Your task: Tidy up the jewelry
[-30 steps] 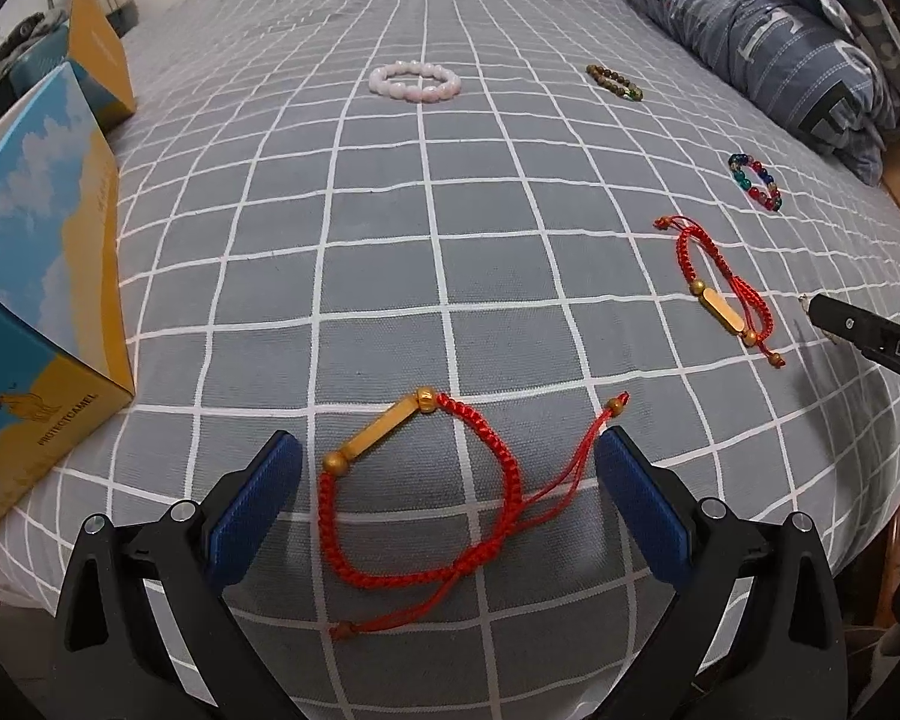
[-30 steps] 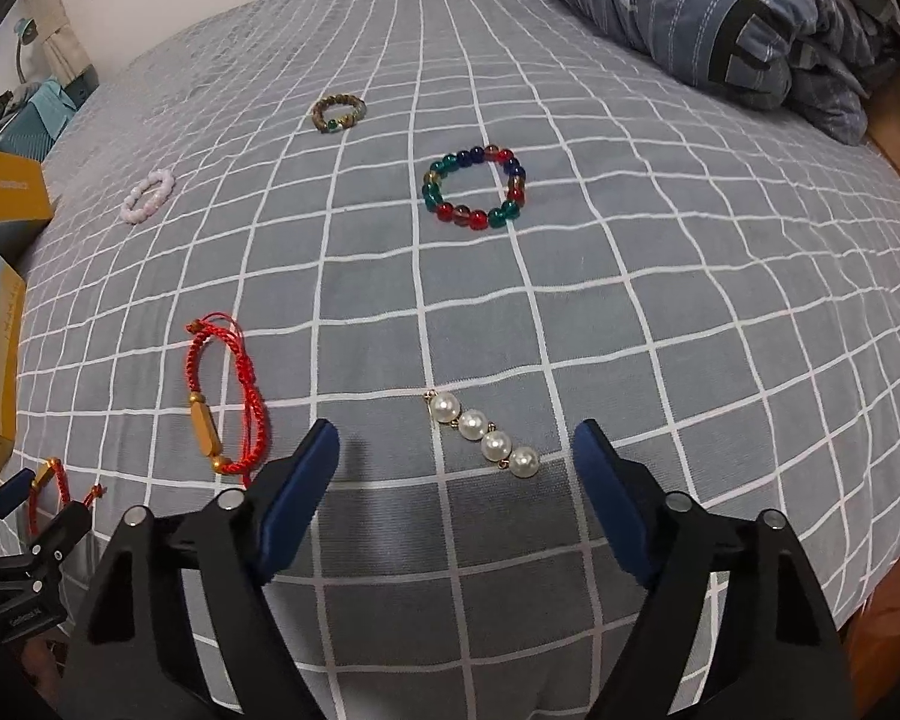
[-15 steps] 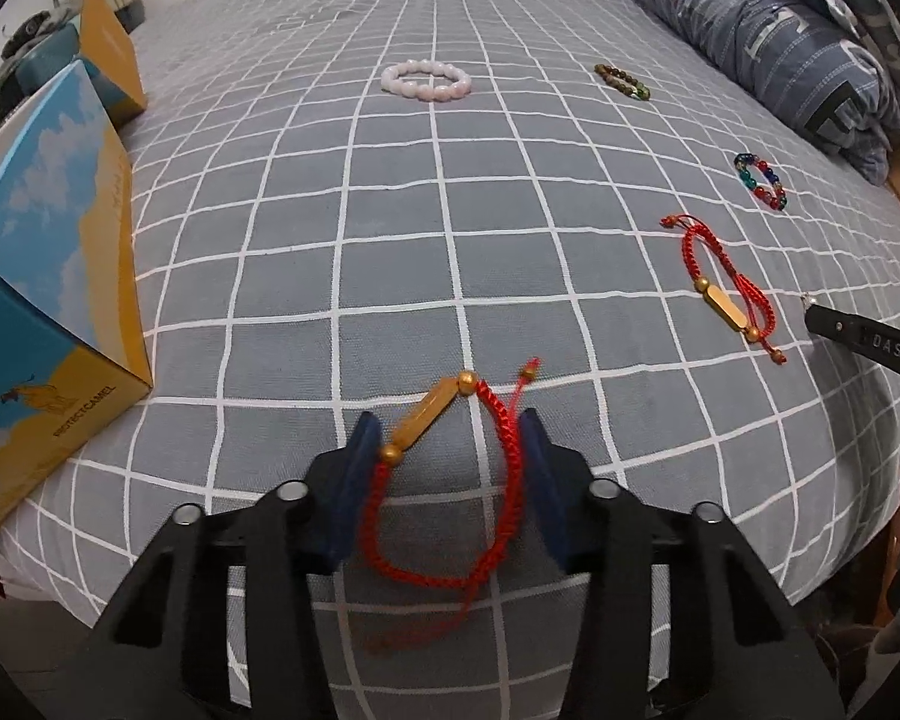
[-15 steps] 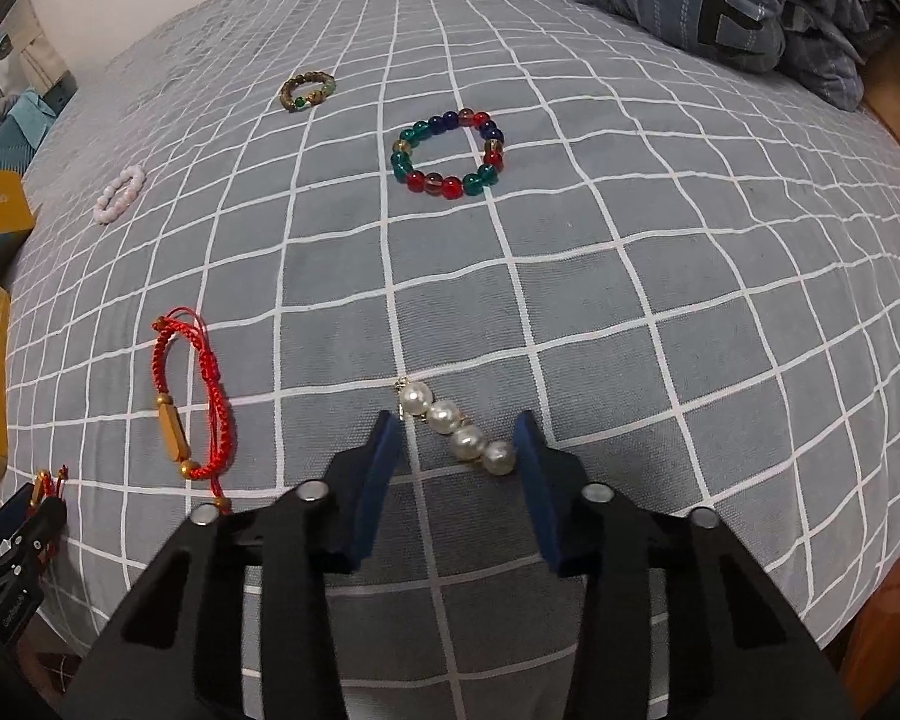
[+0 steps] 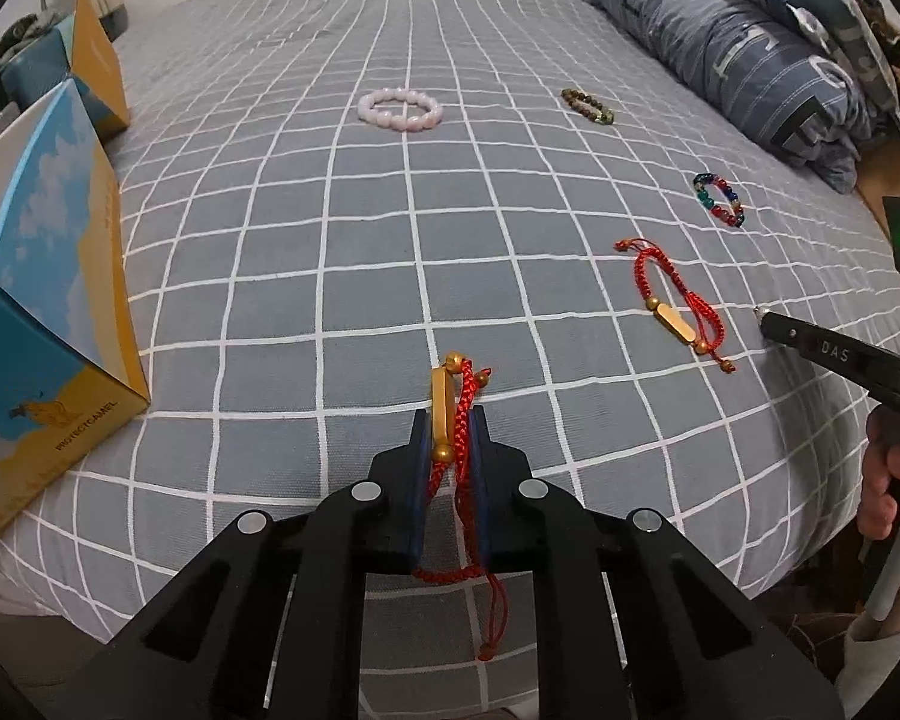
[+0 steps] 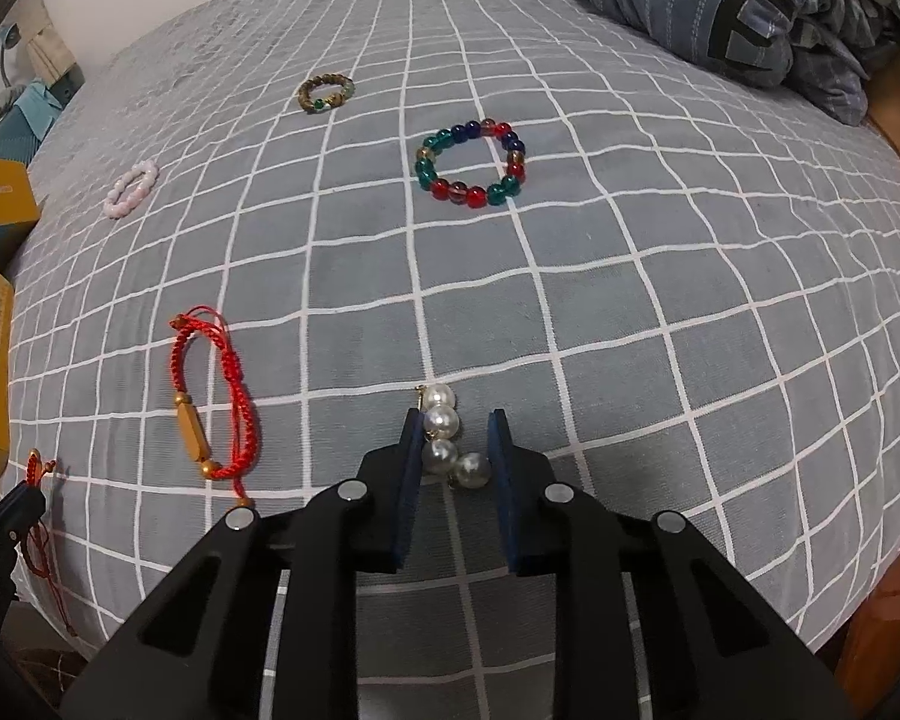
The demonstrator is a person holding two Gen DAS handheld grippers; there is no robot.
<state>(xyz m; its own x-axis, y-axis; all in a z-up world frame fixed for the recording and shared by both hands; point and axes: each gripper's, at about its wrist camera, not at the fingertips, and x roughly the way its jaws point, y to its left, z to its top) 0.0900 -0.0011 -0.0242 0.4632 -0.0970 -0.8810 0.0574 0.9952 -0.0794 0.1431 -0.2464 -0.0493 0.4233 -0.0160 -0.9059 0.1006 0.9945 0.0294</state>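
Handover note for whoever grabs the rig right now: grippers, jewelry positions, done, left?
Left gripper: shut on the red braided cord bracelet with gold bar, at the near edge of the grey checked bedspread.
Right gripper: fingers around the white pearl strand, small gap on the right, grip not confirmed.
Loose on the bedspread: second red cord bracelet, multicoloured glass bead bracelet, brown bead bracelet, pink bead bracelet.
Done: nothing stowed. Left: all six pieces.
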